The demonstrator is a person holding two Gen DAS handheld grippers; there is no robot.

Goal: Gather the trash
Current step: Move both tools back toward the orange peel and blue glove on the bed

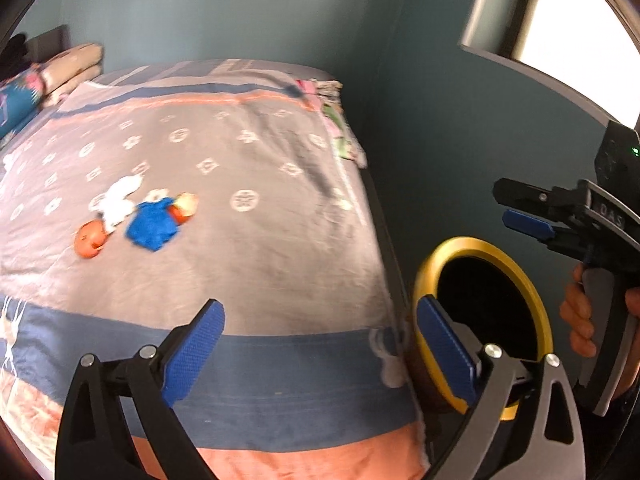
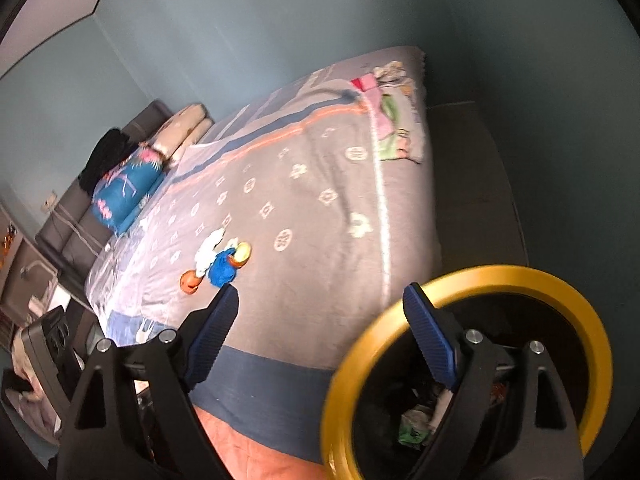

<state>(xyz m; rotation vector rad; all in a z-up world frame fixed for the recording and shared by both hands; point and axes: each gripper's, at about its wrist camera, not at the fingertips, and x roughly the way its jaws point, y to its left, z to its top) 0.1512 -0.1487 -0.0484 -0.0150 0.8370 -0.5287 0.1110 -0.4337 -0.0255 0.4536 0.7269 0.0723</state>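
Bed (image 1: pixel 260 240): fills most of both views; grey, blue & orange patterned cover, spread flat, so it serves as the surface the trash lies on.
Pillows (image 2: pixel 128 192): stacked at the far end by the headboard, well apart from the trash.
Bin (image 2: pixel 472 276): dark, w/ yellow rim, on the floor just beside the bed's near corner; prob. put there so trash only has a short way to go.
Bin contents (image 2: pixel 416 420): only the right wrist view looks down inside; crumpled paper & a green scrap already in, so I'd judge the job part done.
Left gripper (image 1: pixel 320 344): wide open, nothing between the fingers; hangs over the bed's near edge, one finger in front of the bin rim.
Right gripper (image 2: pixel 320 332): wide open, empty; hangs at the bin mouth. Left wrist view also shows it from the side, w/ the person's hand (image 1: pixel 580 316) on its handle.
Trash pile (image 1: pixel 136 216): mid-bed, well apart from both grippers. Blue crumpled cloth or wrapper (image 1: pixel 152 228), white crumpled paper (image 1: pixel 120 196), orange round thing (image 1: pixel 90 240) just beside, & a bitten-looking fruit (image 1: pixel 186 206) touching the blue piece. Blurred, so exact kind unclear.
Small clutter (image 2: pixel 384 120): pink & green bits at the bed's far corner; can't tell if trash.
Only in right wrist view: furniture at far left, past the bed.
Only in left wrist view: bright window, upper right.
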